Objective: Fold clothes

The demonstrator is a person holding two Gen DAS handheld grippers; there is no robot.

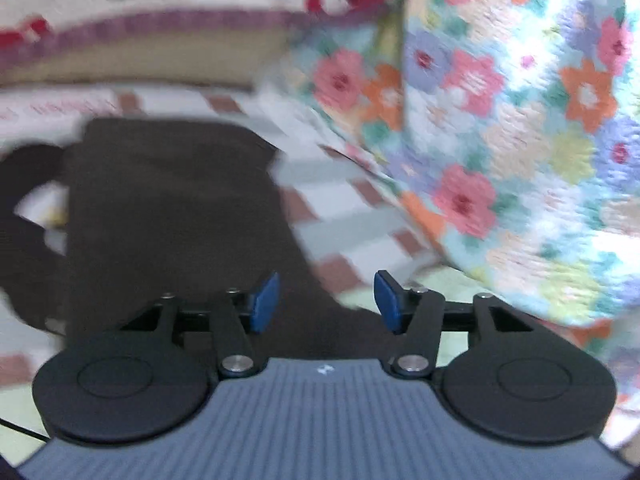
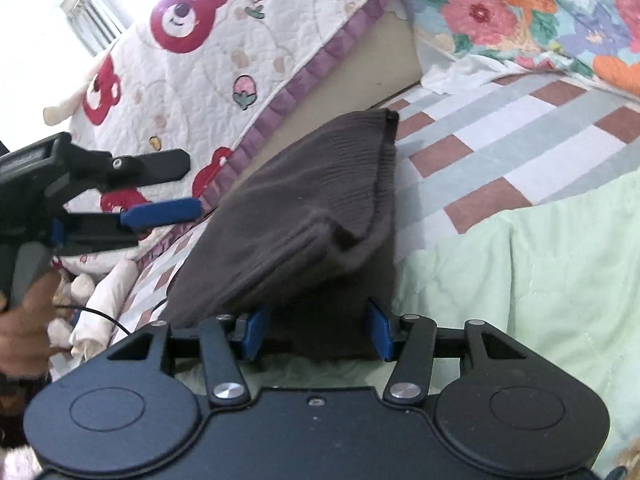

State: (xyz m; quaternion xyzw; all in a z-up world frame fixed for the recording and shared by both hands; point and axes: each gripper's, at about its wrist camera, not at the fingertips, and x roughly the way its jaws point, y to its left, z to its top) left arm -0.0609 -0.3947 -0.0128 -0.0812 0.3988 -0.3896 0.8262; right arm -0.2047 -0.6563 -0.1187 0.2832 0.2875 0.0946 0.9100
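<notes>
On a bed, the right gripper (image 2: 316, 330) hangs with its blue-padded jaws spread wide on either side of the near edge of a folded dark brown ribbed knit garment (image 2: 312, 208); the cloth fills the gap between the pads, though whether the pads press on it cannot be told, and the knit rises away from the fingers in a thick folded stack with one flap drooping over its front. Under and to the right of this gripper lies a pale green quilted cover (image 2: 520, 280), and beyond that a sheet checked in grey, white and rust-brown squares (image 2: 500, 148). To the left, a hand (image 2: 24, 320) grips the handle of the left gripper (image 2: 188, 186), seen side-on above the bed, its two fingers parted with nothing between them and its tips just short of the garment's left edge. From the left gripper's own blurred view, its blue pads (image 1: 264, 302) stand apart over the near part of the same dark garment (image 1: 172, 216), which spreads ahead and to the left, pads clear of the cloth. Farther off, a white quilt printed with red bears and edged with a purple ruffle (image 2: 200, 52) slopes up on the left, and a blanket patterned with pink, orange and blue flowers (image 1: 500, 140) is heaped at right.
</notes>
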